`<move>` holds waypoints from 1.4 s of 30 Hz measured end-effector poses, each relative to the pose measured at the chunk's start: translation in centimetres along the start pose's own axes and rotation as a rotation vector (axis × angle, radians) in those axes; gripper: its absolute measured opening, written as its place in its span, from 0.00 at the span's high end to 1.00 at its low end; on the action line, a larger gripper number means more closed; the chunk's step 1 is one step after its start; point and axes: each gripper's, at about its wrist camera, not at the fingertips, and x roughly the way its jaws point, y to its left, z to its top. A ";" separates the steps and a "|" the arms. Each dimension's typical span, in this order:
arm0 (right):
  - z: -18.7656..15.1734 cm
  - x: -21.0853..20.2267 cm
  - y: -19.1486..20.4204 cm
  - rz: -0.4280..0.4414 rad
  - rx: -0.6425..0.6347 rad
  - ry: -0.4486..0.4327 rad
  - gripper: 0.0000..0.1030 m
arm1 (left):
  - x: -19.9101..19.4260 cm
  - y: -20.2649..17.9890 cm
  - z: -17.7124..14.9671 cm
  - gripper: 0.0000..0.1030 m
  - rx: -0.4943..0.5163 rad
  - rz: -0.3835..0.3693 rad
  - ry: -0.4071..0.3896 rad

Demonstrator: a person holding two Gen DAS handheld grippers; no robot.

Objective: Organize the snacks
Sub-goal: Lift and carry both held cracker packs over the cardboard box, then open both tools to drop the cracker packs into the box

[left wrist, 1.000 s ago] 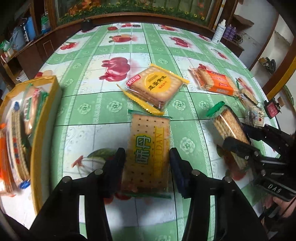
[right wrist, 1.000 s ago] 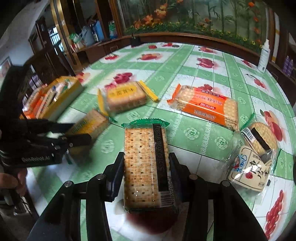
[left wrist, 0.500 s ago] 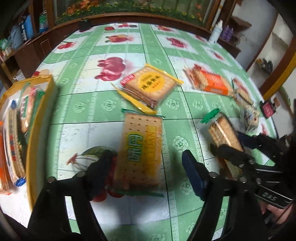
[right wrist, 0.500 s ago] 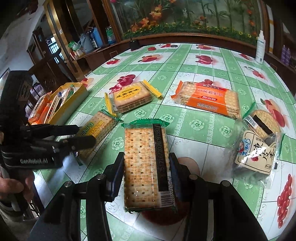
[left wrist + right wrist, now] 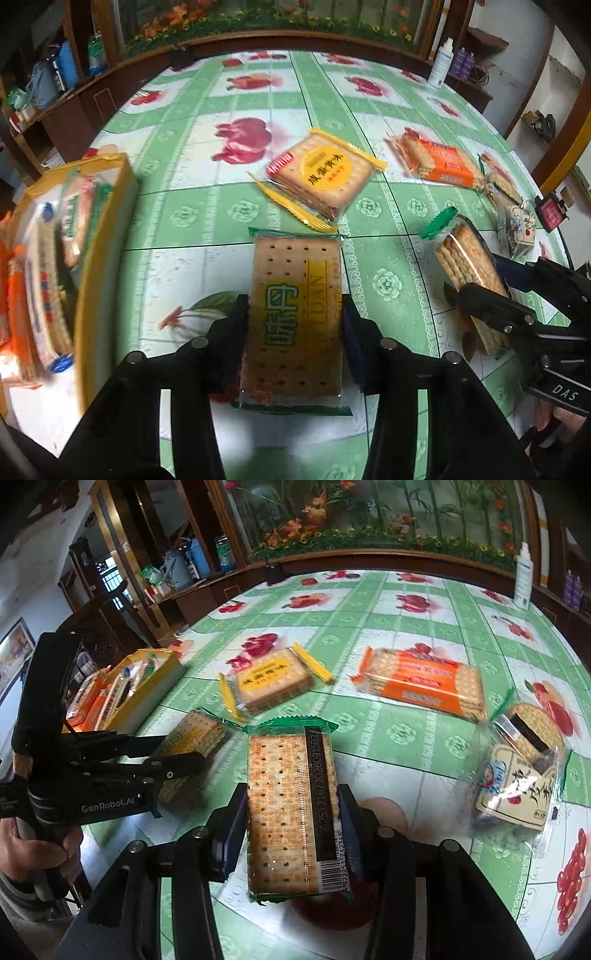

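Green fruit-print tablecloth (image 5: 388,229): your left gripper (image 5: 293,325) just closed onto the yellow-labelled cracker pack (image 5: 295,314); your right gripper (image 5: 291,827) clamps the green-edged cracker pack (image 5: 288,805).

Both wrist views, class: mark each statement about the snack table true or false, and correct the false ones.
1. The left gripper is shut on the yellow-labelled cracker pack. True.
2. The right gripper is empty. False: it is shut on the green-edged cracker pack.
3. The yellow box already holds snack packs. True.
4. The orange cracker pack is inside the yellow box. False: it lies on the tablecloth.
5. A white bottle stands near the table's far edge. True.
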 end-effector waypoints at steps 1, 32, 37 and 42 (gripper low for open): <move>0.1 -0.1 0.3 0.002 -0.007 -0.003 0.55 | -0.5 0.1 -0.1 0.52 0.004 0.006 -0.007; 6.3 3.4 14.2 0.173 -0.246 -0.042 0.55 | -10.2 12.5 -4.5 0.52 -0.182 0.190 -0.158; 7.4 4.5 16.8 0.192 -0.277 -0.036 0.55 | -10.5 14.8 -6.0 0.52 -0.216 0.204 -0.143; 8.7 6.6 19.2 0.203 -0.301 -0.018 0.55 | -10.5 16.4 -7.5 0.52 -0.247 0.198 -0.129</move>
